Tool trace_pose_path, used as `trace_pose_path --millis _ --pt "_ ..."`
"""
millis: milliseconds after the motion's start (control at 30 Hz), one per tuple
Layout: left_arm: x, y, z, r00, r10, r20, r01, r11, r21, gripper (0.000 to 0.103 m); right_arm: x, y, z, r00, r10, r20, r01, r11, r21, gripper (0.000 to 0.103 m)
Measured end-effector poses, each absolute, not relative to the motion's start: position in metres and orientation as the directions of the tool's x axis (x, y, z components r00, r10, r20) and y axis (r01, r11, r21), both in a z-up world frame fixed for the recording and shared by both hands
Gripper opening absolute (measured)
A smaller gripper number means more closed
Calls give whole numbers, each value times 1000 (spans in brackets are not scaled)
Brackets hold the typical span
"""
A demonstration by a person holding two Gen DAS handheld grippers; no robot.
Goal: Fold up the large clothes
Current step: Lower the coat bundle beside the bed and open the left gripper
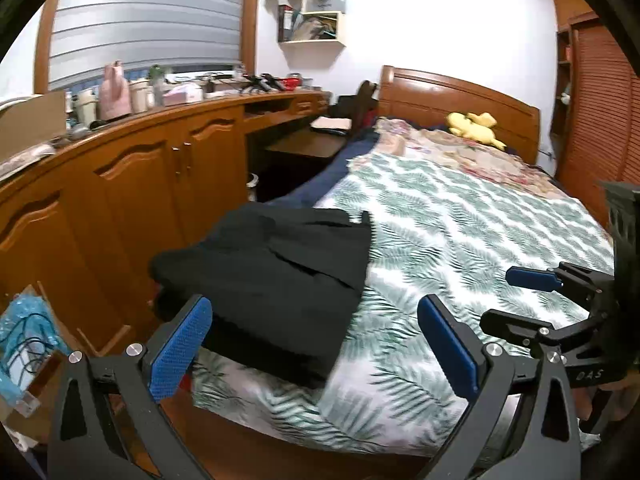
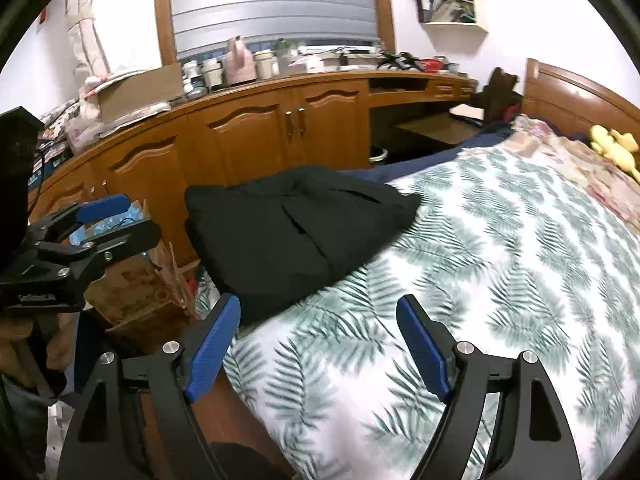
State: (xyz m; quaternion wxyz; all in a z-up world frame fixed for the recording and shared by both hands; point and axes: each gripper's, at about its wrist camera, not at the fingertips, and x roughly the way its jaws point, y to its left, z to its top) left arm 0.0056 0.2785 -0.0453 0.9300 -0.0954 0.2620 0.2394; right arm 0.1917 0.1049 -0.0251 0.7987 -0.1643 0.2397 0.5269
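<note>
A folded black garment (image 1: 272, 280) lies on the near left corner of the bed, on the leaf-print cover (image 1: 460, 232); it also shows in the right wrist view (image 2: 292, 232). My left gripper (image 1: 316, 344) is open and empty, held just in front of the garment's near edge. My right gripper (image 2: 320, 344) is open and empty above the cover, to the right of the garment. The right gripper shows at the right of the left wrist view (image 1: 520, 296), and the left gripper at the left of the right wrist view (image 2: 116, 216).
Wooden cabinets (image 1: 132, 184) with a cluttered top run along the left of the bed. A cardboard box (image 2: 136, 284) with blue items stands on the floor by the bed corner. A yellow plush toy (image 1: 476, 126) lies by the headboard (image 1: 452, 96).
</note>
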Motion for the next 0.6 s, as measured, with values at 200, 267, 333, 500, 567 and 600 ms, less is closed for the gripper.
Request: trace_pose_path --millis 200,267,333,500,567,600 --pt "21 235 -46 777 334 -534 -423 905 -49 102 177 41 -14 408 750 -520 -880 475 -6 82" --pt "26 219 -45 789 304 -534 -391 919 -54 102 172 18 -12 426 746 -512 -866 501 9 82" --pt "29 206 -44 799 281 -531 -365 929 -59 102 167 -2 -9 445 740 -504 -851 524 18 82" --pt "39 165 -37 815 233 -530 -304 952 -48 102 154 -52 -3 505 713 -487 -810 586 17 82" --pt "41 149 -34 821 215 -529 -282 958 -48 102 147 -71 -1 525 703 -479 -795 607 19 82" --pt "43 138 -32 825 204 -528 -267 963 -44 103 144 -82 0 538 698 -473 -783 621 25 82"
